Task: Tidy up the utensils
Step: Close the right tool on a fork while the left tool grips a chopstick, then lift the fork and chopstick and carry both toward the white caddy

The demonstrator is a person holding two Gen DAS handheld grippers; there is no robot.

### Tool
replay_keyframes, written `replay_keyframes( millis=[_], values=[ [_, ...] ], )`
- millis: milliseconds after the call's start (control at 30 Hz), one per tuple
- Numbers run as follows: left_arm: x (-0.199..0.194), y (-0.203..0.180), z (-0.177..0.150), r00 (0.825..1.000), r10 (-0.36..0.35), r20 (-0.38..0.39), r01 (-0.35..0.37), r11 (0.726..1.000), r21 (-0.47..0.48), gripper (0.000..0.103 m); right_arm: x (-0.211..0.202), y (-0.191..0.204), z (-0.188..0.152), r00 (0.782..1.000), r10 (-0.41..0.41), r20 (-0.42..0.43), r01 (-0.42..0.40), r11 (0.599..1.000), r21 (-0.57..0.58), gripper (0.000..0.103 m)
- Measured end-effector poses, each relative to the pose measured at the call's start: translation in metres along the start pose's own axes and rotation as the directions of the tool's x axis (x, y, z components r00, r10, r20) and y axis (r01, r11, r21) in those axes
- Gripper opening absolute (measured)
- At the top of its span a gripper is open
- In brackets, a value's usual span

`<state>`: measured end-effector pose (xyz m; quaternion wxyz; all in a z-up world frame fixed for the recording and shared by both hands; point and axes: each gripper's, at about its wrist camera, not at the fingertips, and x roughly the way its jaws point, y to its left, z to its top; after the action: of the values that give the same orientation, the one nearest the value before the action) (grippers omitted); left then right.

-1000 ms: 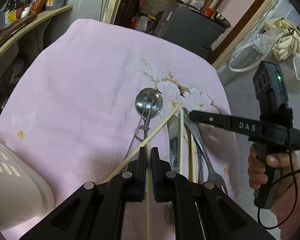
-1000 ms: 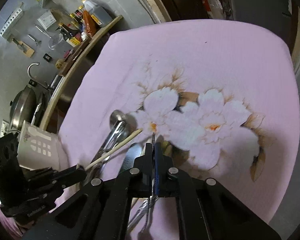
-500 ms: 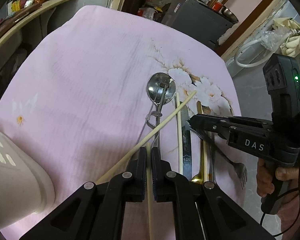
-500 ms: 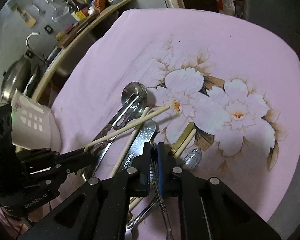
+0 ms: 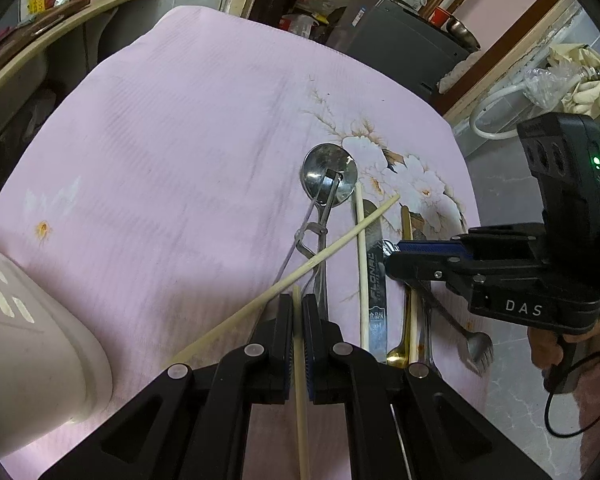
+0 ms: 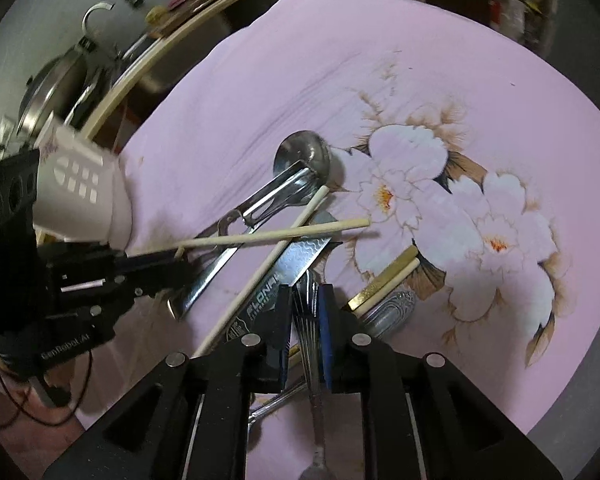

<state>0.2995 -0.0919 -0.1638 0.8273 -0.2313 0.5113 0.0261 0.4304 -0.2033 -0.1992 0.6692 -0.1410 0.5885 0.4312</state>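
My left gripper [image 5: 297, 306] is shut on a pale wooden chopstick [image 5: 300, 376] and hovers over the utensil pile on the pink flowered cloth [image 5: 172, 168]. My right gripper [image 6: 305, 300] is shut on a steel fork [image 6: 314, 392], handle forward; the fork's tines hang below it in the left wrist view [image 5: 478, 350]. On the cloth lie a steel ladle [image 5: 330, 174], a knife [image 5: 376, 276], two more chopsticks [image 5: 360, 264], a gold spoon [image 5: 404, 320] and a silver handle [image 6: 392, 306].
A white slotted utensil holder [image 5: 24, 344] stands at the cloth's near left; it also shows in the right wrist view [image 6: 80, 184]. A wooden shelf with bottles [image 5: 60, 12] runs along the far left. A dark cabinet [image 5: 396, 44] stands behind the table.
Both grippers have risen and drawn back from the pile, each keeping its utensil. The right gripper has lifted the fork clear of the cloth and swung nearer the left gripper.
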Motion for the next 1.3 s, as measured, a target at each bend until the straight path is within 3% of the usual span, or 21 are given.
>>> replay_keyframes(
  millis=[167,333,467,567,733,767,933,1033,1067,1233,1300],
  values=[
    [-0.004,0.001,0.000,1.000,-0.011,0.006,0.011,1.000,0.005,0.005,-0.001,0.009,0.002,0.999,-0.029,-0.015,0.029,0.999,-0.029,0.003],
    [-0.015,-0.004,-0.001,0.999,-0.041,0.030,0.039,0.998,0.043,0.005,-0.011,0.014,-0.011,0.999,-0.051,0.014,0.050,0.998,0.024,0.002],
    [-0.028,-0.011,0.000,0.997,-0.056,0.053,0.052,0.995,0.080,0.005,-0.039,0.013,-0.030,0.991,-0.048,0.127,0.029,0.988,0.153,0.002],
    [-0.045,-0.015,0.002,0.994,-0.078,0.074,0.070,0.992,0.105,0.005,-0.072,0.013,-0.052,0.957,-0.049,0.285,-0.026,0.967,0.253,0.002],
    [-0.083,-0.021,0.003,0.986,-0.110,0.124,0.090,0.984,0.155,0.005,-0.118,0.027,-0.093,0.859,-0.144,0.491,-0.049,0.932,0.359,0.002],
    [-0.091,-0.021,0.003,0.984,-0.115,0.138,0.092,0.983,0.161,0.005,-0.128,0.035,-0.103,0.829,-0.169,0.533,-0.058,0.922,0.383,0.002],
    [-0.145,-0.011,0.007,0.958,-0.150,0.244,0.108,0.978,0.177,0.005,-0.159,0.078,-0.123,0.719,-0.252,0.648,-0.078,0.897,0.435,0.002],
    [-0.178,-0.001,0.019,0.942,-0.169,0.289,0.117,0.975,0.189,0.005,-0.173,0.112,-0.125,0.654,-0.296,0.697,-0.074,0.891,0.448,0.002],
    [-0.187,0.001,0.024,0.938,-0.176,0.299,0.119,0.973,0.199,0.005,-0.181,0.127,-0.123,0.618,-0.327,0.715,-0.056,0.889,0.454,0.002],
    [-0.249,0.022,0.054,0.905,-0.218,0.365,0.124,0.957,0.263,0.005,-0.219,0.188,-0.108,0.486,-0.406,0.774,-0.004,0.884,0.467,0.002],
    [-0.272,0.031,0.064,0.888,-0.237,0.395,0.127,0.950,0.285,0.005,-0.230,0.208,-0.097,0.452,-0.414,0.790,0.008,0.887,0.461,0.002]
  ],
)
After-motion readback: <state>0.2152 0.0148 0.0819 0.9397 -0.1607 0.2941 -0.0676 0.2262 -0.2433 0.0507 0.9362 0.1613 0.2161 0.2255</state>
